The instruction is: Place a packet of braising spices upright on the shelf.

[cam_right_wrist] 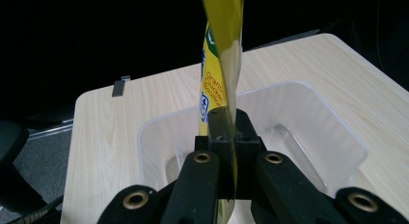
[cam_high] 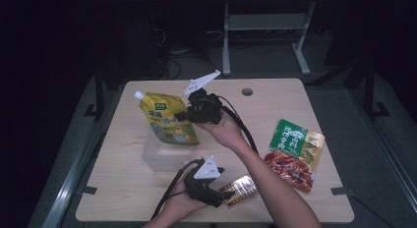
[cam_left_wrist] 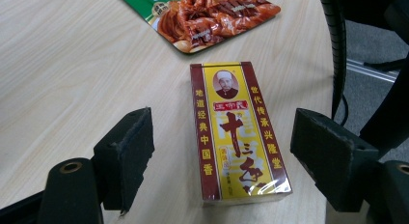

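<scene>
the wooden table is seen first, with a clear plastic tub left of centre. above the tub a yellow spouted pouch is held by the right gripper, jaws clamped flat on its edge. the pouch is judged soft, floppy and slick, best pinched at the seam. near the front, a yellow-and-red box lies between the wide-open, empty jaws of the left gripper. two snack packets lie at right, well clear of the tub.
</scene>
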### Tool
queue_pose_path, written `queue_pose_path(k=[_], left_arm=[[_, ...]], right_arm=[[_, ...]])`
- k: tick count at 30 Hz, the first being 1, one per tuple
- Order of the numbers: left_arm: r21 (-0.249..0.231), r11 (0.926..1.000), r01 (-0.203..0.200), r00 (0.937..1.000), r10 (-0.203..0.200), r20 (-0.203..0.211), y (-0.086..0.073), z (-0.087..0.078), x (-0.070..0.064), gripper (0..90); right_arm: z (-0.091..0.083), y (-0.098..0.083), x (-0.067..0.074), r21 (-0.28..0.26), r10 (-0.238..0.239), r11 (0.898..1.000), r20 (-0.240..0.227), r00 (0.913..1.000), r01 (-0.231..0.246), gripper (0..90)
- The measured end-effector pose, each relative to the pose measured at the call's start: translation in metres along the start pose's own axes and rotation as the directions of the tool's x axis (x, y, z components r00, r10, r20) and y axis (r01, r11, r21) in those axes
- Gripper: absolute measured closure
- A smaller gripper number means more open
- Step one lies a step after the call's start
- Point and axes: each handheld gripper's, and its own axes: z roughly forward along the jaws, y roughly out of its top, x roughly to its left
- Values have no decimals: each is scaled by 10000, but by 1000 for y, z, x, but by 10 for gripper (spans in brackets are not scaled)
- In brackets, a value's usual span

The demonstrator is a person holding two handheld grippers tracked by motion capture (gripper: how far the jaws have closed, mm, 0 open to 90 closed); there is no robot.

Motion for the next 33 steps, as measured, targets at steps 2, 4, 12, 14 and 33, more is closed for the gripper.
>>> queue_pose_path(k=[2, 4, 12, 14, 33], left_arm=[[11, 10000, -20, 10000, 20, 17, 0, -1, 0, 227], [-27, 10000, -61, 10000, 61, -12, 0, -3, 0, 227], [-69, 9995, -309, 9993, 307, -200, -3, -12, 0, 227], [-76, 9997, -251, 9993, 249, -272, -6, -14, 0, 227], [-166, 9996, -242, 9989, 235, -402, -11, -18, 1, 227]], right_arm=[[4, 0, 0, 18, -43, 10000, -12, 10000, 43, 898], [6, 0, -1, -63, 29, 10000, -41, 10000, -29, 898], [15, -1, -2, -303, 257, 9992, -178, 9995, -262, 898], [18, -1, -1, -327, 302, 9990, -212, 9993, -309, 898], [41, -22, 1, -415, 785, 9960, -228, 9967, -794, 898]])
